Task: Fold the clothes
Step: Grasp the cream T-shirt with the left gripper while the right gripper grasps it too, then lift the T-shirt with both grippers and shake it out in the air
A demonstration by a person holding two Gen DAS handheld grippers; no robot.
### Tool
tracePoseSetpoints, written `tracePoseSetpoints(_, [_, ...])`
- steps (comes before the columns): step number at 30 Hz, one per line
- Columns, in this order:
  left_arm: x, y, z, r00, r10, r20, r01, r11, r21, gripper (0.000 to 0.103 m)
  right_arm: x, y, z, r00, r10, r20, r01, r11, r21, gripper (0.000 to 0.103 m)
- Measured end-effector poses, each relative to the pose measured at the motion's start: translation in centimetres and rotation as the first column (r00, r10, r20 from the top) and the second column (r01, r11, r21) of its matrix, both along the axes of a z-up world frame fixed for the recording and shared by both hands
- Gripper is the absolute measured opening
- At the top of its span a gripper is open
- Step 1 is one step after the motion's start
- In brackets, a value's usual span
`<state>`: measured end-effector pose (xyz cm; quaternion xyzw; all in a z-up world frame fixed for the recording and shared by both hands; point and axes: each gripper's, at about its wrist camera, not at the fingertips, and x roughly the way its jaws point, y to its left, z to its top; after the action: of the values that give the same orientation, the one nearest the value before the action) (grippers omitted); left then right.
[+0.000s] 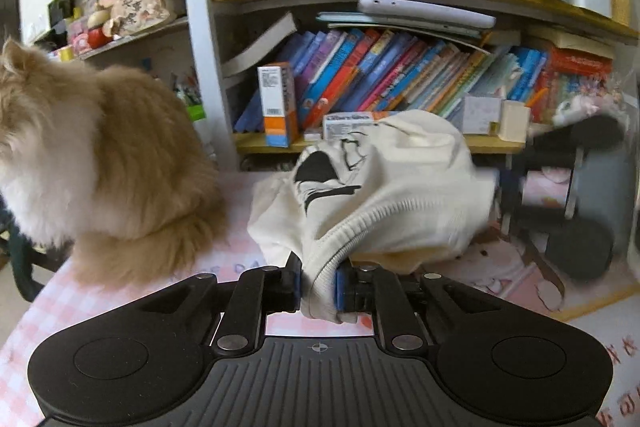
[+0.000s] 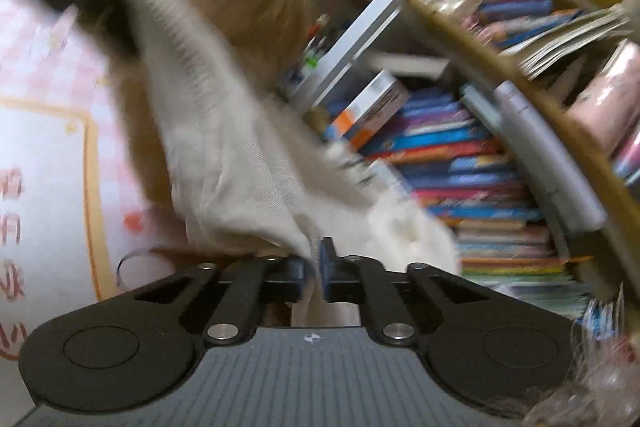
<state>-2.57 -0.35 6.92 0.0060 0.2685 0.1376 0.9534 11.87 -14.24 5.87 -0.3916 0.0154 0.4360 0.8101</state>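
Pinching the ribbed hem, the left gripper [image 1: 319, 287] lifts a cream sweatshirt [image 1: 384, 187] above the pink table [image 1: 60, 307]. The right gripper [image 2: 316, 273] clamps another edge. A fluffy cat [image 1: 100, 155] sits just left; bookshelves [image 1: 400, 143] crowd behind.

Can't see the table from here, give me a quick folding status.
Left gripper shut on cream ribbed-hem sweatshirt with black print. Right gripper shut on another edge. Garment lifted, unfolded. Fluffy ginger-and-white cat sitting beside it on the pink checked table cover.
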Motion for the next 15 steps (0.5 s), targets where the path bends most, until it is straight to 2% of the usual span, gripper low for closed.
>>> tracePoseSetpoints(3, [-0.6, -0.7, -0.8, 0.998, -0.066, 0.006, 0.065, 0.997, 0.035, 0.028, -0.3, -0.8, 3.2, 1.000, -0.012, 0.015, 0.011, 0.998, 0.056, 0.004])
tracePoseSetpoints(5, [-1.2, -1.2, -1.6, 0.994, -0.105, 0.009, 0.104, 0.992, 0.064, 0.043, -0.7, -1.3, 5.9, 0.999, -0.034, 0.042, 0.029, 0.995, 0.100, 0.003])
tracePoseSetpoints(7, [-1.8, -1.5, -2.3, 0.992, -0.125, 0.014, 0.124, 0.990, 0.063, 0.052, -1.3, -1.5, 8.3, 0.995, -0.061, 0.078, 0.050, 0.990, 0.132, 0.003])
tracePoseSetpoints(11, [-2.6, -1.7, -3.8, 0.990, -0.142, 0.017, 0.142, 0.990, 0.000, 0.058, -3.2, -1.4, 12.8, 0.985, -0.109, 0.134, 0.084, 0.980, 0.179, 0.003])
tracePoseSetpoints(15, [-2.1, -3.0, -4.6, 0.980, -0.197, 0.037, 0.195, 0.980, 0.041, 0.067, -5.7, -0.4, 16.3, 0.974, -0.131, 0.186, 0.096, 0.977, 0.188, 0.003])
